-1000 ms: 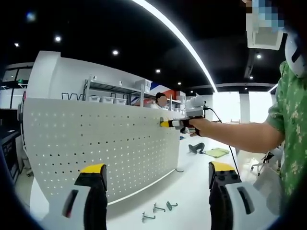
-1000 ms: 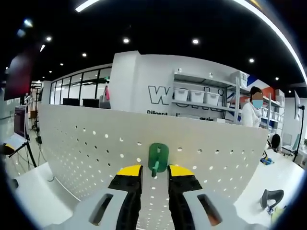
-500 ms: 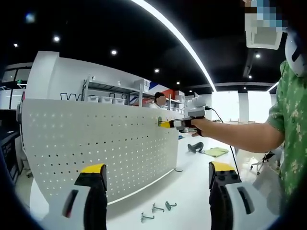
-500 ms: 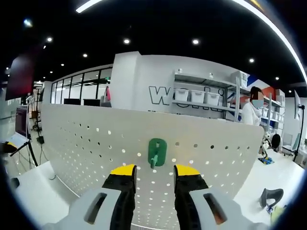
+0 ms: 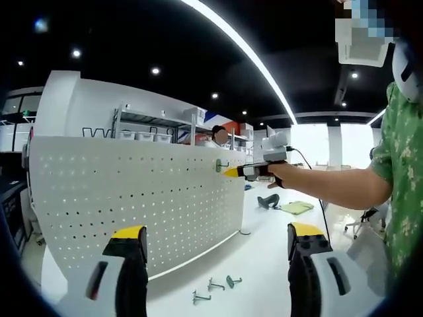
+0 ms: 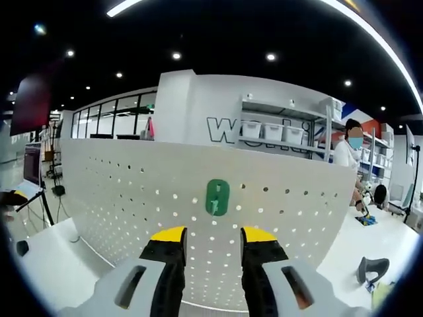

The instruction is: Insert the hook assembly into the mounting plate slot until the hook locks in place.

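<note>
**Green hook on the board, my right tongs clear of it**

The green hook sits against the white pegboard, near the board's top edge and toward its right end. Its long axis runs up and down, flat to the board face, with a short peg pointing out toward me. From my right gripper it lies straight ahead along the jaws and a little above the tips, apart from them with bare board showing between. In the left gripper view the same hook shows as a small green tab just beside the yellow tips of the right gripper, so the right hand is much the nearer one; the left is well back at the other end of the board.

My right jaws stand partly open, a gap about as wide as the hook, and they hold nothing and touch nothing. My left gripper is wide open and empty, hovering over the white table, where three spare metal hooks lie near the board's foot.

The hook looks seated, though I cannot tell whether it has locked. Any check would mean reaching straight forward with the right.
</note>
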The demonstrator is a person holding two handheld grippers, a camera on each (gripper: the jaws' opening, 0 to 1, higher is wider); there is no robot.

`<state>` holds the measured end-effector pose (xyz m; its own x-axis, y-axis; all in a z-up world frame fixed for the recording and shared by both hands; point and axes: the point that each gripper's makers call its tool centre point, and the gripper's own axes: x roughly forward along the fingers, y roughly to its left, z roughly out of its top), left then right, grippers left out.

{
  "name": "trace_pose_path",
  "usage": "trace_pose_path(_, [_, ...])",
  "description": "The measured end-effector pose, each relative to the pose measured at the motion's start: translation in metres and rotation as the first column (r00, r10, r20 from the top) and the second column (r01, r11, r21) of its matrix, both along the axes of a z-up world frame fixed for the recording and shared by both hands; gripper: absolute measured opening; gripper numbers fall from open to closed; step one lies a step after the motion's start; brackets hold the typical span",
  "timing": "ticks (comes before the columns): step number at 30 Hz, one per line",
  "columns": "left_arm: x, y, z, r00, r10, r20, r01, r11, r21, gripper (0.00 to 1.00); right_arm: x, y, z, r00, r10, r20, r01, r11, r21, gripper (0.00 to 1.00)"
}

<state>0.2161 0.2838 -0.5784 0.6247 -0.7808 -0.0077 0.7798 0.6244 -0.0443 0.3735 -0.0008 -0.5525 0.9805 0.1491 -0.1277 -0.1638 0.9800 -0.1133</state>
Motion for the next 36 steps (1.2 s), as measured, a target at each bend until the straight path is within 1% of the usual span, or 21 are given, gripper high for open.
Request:
trace_pose_path(5, [-0.003, -0.002, -0.001, 1.000, -0.003, -0.003, 0.003, 1.000, 0.002, 0.90, -0.011, 0.005, -0.009, 1.000, 0.019, -0.017, -0.019, 1.000, -0.003, 0.34])
trace_pose_path(9, [-0.006, -0.003, -0.002, 1.000, -0.005, -0.001, 0.005, 1.000, 0.011, 0.90, -0.021, 0.009, -0.011, 0.999, 0.029, -0.017, -0.029, 1.000, 0.007, 0.34])
trace_pose_path(15, [-0.008, -0.004, -0.002, 1.000, -0.008, -0.001, 0.008, 1.000, 0.019, 0.90, -0.033, 0.017, -0.017, 0.998, 0.052, -0.025, -0.052, 0.999, 0.001, 0.35])
trace_pose_path(23, [-0.012, -0.005, -0.006, 1.000, -0.008, 0.001, 0.008, 0.999, 0.038, 0.90, -0.050, 0.028, -0.031, 0.996, 0.081, -0.044, -0.081, 0.997, 0.004, 0.35])
trace_pose_path(31, [-0.018, -0.006, -0.015, 1.000, -0.011, -0.010, 0.012, 0.998, 0.054, 0.90, -0.070, 0.040, -0.047, 0.991, 0.115, -0.068, -0.114, 0.993, 0.014, 0.35])
trace_pose_path(36, [-0.020, -0.007, -0.024, 1.000, -0.010, -0.022, 0.012, 0.998, 0.069, 0.89, -0.081, 0.047, -0.055, 0.988, 0.135, -0.080, -0.134, 0.991, 0.016, 0.35])
